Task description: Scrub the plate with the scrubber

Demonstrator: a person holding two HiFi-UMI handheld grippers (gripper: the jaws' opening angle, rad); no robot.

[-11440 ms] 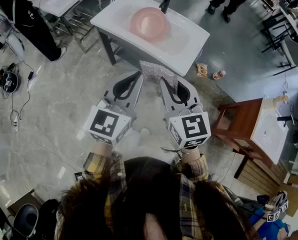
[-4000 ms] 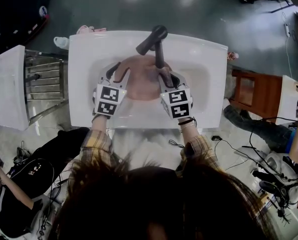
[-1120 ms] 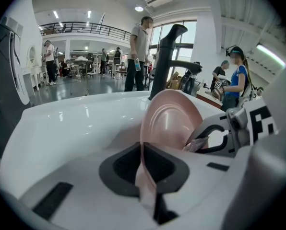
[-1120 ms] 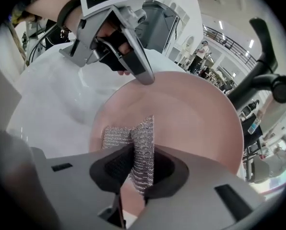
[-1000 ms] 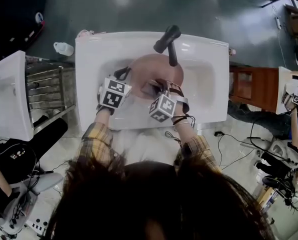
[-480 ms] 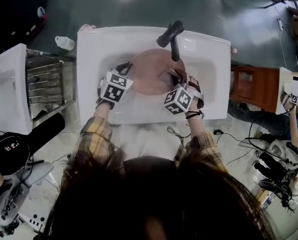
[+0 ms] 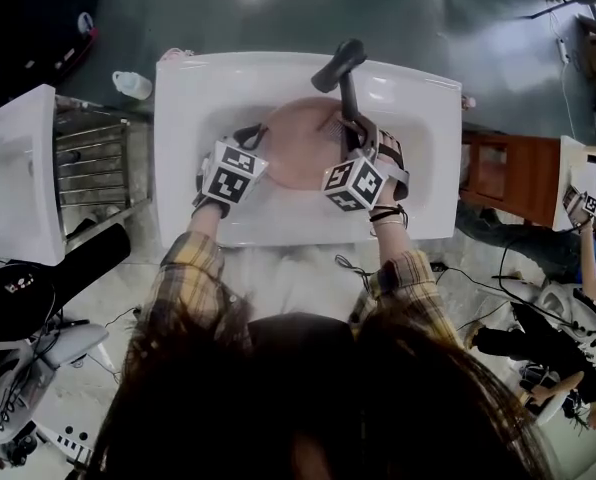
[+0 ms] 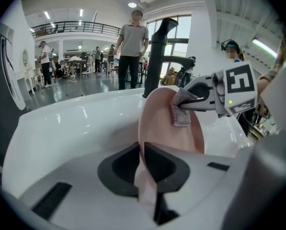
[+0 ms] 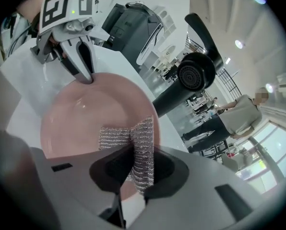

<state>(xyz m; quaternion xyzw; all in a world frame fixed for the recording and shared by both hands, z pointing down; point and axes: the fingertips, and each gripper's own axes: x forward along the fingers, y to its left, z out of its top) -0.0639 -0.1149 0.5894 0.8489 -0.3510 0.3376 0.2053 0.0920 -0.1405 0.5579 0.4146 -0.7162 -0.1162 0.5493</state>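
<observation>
A pink plate (image 7: 296, 148) stands tilted in the white sink (image 7: 188, 168). My left gripper (image 7: 250, 140) is shut on the plate's left rim; in the left gripper view the pink plate (image 8: 174, 128) edge sits pinched between the dark jaws of that gripper (image 8: 142, 153). My right gripper (image 7: 350, 136) is shut on a grey woven scrubber (image 9: 133, 145), which presses on the plate (image 9: 80, 123) face near its right edge, under the faucet. The scrubber (image 8: 181, 110) also shows from the left gripper view, on the plate's upper part.
A black faucet (image 7: 340, 66) reaches over the sink just behind the right gripper; its spray head (image 9: 195, 78) hangs close above the plate. A metal rack (image 7: 93, 168) and another white basin (image 7: 13, 188) stand to the left. People stand in the hall beyond.
My right gripper has carried the scrubber across the plate, from its middle toward the right edge and further back under the faucet. The left gripper has kept its hold.
</observation>
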